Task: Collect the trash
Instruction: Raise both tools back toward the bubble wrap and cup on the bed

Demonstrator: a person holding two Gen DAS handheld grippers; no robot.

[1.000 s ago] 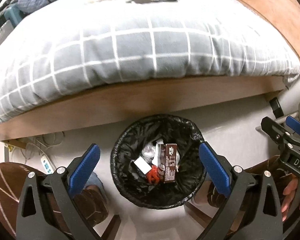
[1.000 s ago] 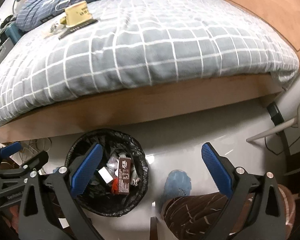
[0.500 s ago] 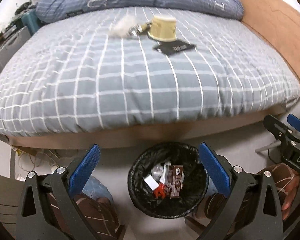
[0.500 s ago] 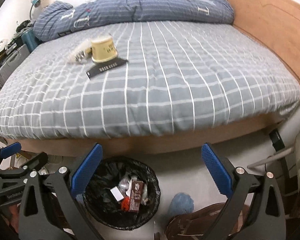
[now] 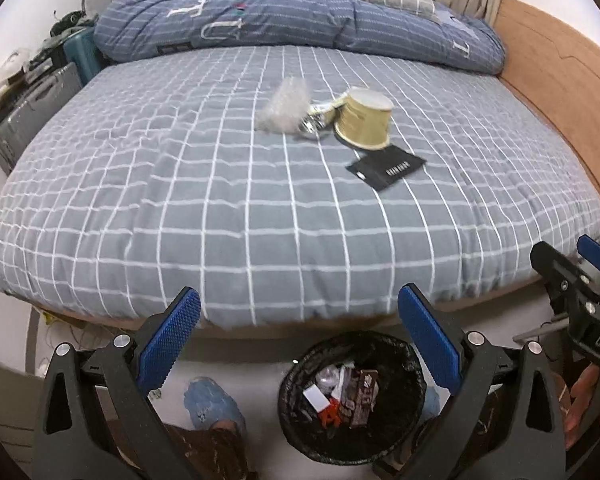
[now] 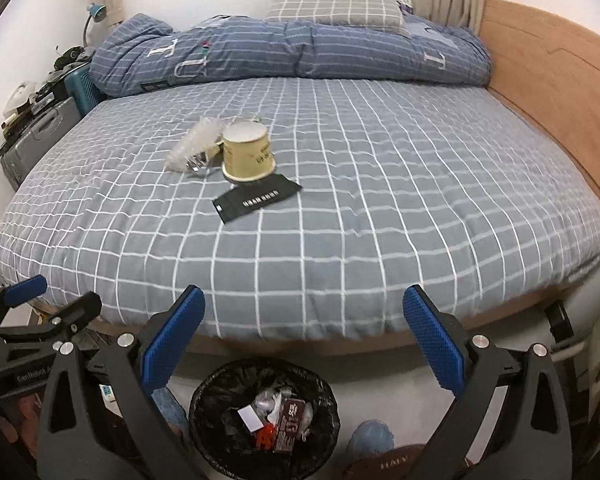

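Left wrist view has the left gripper (image 5: 298, 344) at the bottom of the frame, its 2 blue pads spread wide with nothing between them, above the black trash bin (image 5: 352, 396) on the floor by the bed (image 5: 260, 200). Right wrist view shows the right gripper (image 6: 303, 340) equally wide and empty at lower centre. On the bed in the upper middle lie a yellow paper cup (image 6: 248, 156), a black card (image 6: 256, 198) and a clear plastic wrapper (image 6: 192, 146). Compared with 1 second ago, both grippers have tilted upward: the bin has slid lower and the bedtop trash has come into fuller view.
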